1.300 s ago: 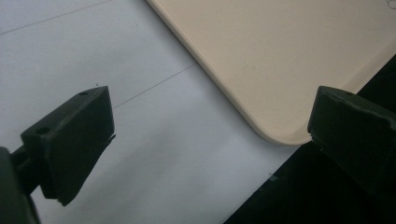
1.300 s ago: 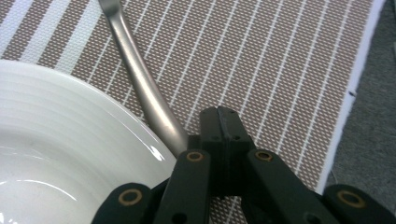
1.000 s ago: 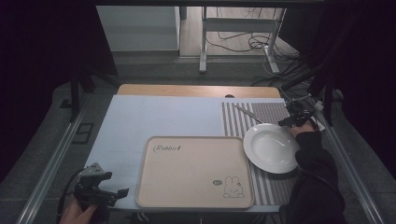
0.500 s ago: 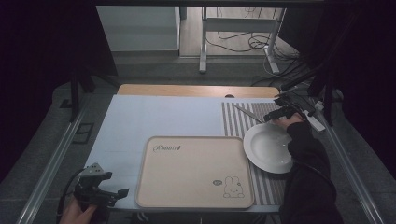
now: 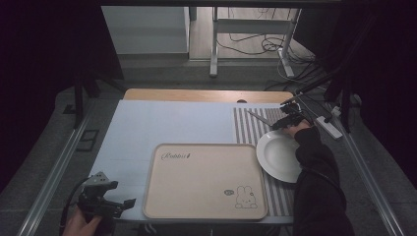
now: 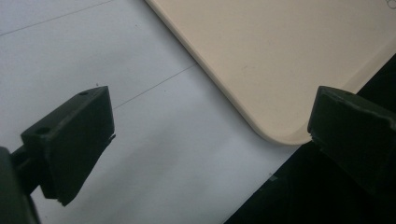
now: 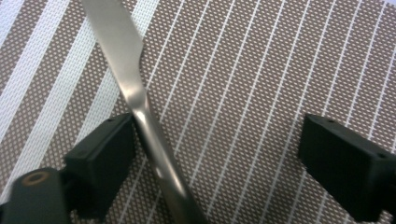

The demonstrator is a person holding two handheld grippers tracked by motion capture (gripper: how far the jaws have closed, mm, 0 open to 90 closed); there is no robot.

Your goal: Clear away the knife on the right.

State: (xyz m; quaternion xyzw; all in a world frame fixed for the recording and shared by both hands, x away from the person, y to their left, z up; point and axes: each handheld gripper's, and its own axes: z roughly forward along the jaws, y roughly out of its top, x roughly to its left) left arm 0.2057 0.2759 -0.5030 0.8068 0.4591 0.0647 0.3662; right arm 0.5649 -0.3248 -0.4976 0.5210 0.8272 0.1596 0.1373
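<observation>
The right gripper (image 7: 210,149), jaws wide and just narrowing, straddles the knife (image 7: 140,112) (left jaw beside it) on the striped placemat (image 7: 261,70).

The right gripper (image 5: 281,123) is shifting off the white plate (image 5: 280,156), heading toward eleven o'clock onto the striped placemat (image 5: 251,129). Its jaws have just been opening and then closing a little, and they are now straddling the butter knife (image 7: 135,100), whose handle lies just beside the left jaw.

A steel knife (image 7: 140,112) lies on the striped placemat (image 7: 243,84) between open jaws.
</observation>
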